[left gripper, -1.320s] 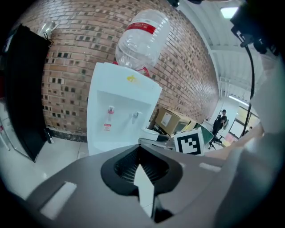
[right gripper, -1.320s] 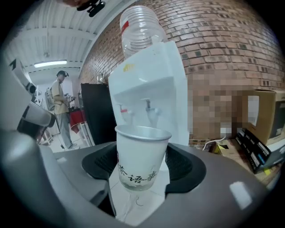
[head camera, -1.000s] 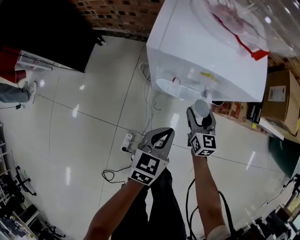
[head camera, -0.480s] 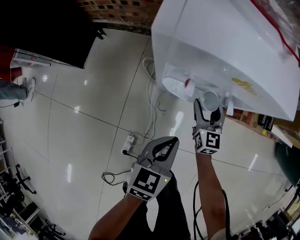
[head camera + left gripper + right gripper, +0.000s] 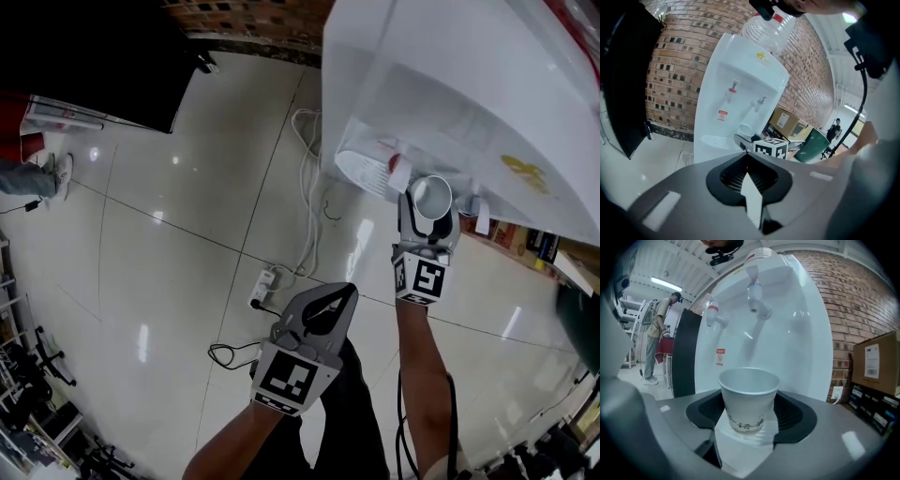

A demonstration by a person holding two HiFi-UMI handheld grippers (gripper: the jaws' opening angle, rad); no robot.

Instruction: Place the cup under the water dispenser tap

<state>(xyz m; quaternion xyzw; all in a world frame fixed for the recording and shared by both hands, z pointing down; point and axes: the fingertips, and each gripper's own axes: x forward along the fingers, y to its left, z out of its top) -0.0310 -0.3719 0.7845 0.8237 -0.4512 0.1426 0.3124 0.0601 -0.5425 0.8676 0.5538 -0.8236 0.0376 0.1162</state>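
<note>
Right, R gripper (image 5: pixel 429 210) has the paper cup (image 5: pixel 432 193) clamped btwn its jaws. They stand wide, pads pressing both sides of the cup's lower half; cup is upright, mouth up. Straight ahead of that gripper is the white water dispenser (image 5: pixel 441 84). Its two taps sit above and a bit beyond the cup: red tap (image 5: pixel 714 315) up to the gripper's left, other tap (image 5: pixel 757 300) almost dead ahead, higher. Cup touches neither. Drip tray (image 5: pixel 362 174) lies off to the gripper's left. L gripper (image 5: pixel 343 292) hangs well back from the dispenser, behind and left of the R one, jaw tips together, nothing in them. Power strip (image 5: pixel 263 283) w/ cable is on the floor just ahead of it.
</note>
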